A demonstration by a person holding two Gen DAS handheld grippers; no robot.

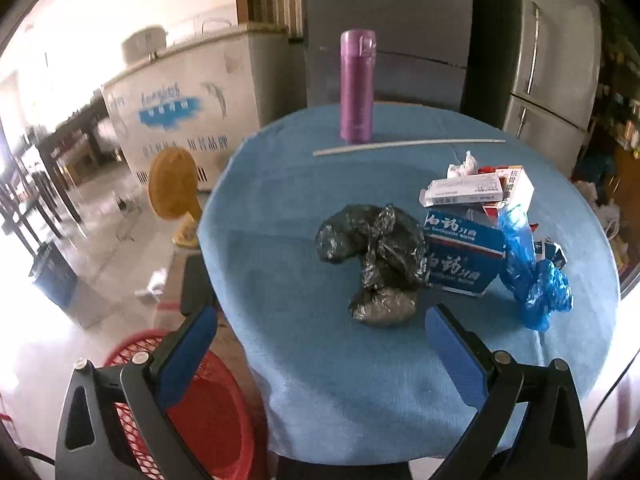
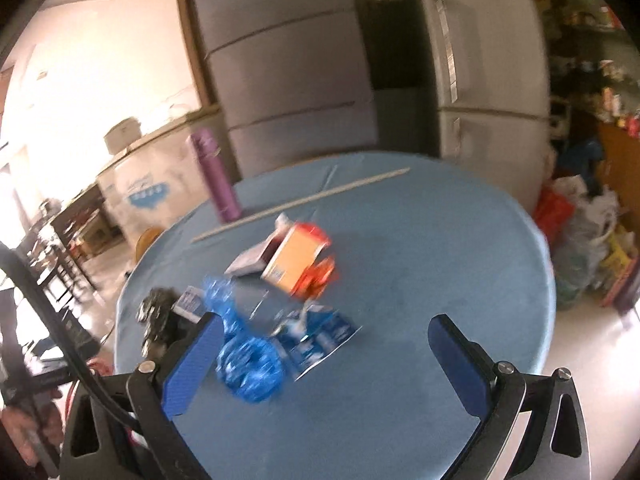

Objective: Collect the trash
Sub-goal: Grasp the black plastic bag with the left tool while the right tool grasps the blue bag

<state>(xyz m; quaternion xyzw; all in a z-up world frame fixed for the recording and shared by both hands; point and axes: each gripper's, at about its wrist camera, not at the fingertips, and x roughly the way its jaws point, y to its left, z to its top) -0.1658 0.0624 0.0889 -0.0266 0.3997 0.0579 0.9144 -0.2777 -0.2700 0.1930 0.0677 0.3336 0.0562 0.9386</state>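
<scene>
A crumpled black plastic bag (image 1: 374,264) lies mid-table on the blue cloth (image 1: 304,360), just ahead of my open, empty left gripper (image 1: 320,320). Right of it are a blue toothpaste box (image 1: 466,256), white medicine boxes (image 1: 480,190), a tissue wad (image 1: 464,164) and a crumpled blue plastic bag (image 1: 532,276). In the right wrist view my open, empty right gripper (image 2: 324,332) hovers over the table near the blue bag (image 2: 244,356), a flat blue wrapper (image 2: 316,340) and an orange box (image 2: 298,258). The black bag (image 2: 158,312) shows at the left.
A purple flask (image 1: 357,86) stands at the far table edge beside a long white stick (image 1: 408,146). A red mesh basket (image 1: 192,412) sits on the floor left of the table. Fridges (image 1: 552,60), a chest freezer (image 1: 192,112) and a yellow fan (image 1: 174,190) stand behind.
</scene>
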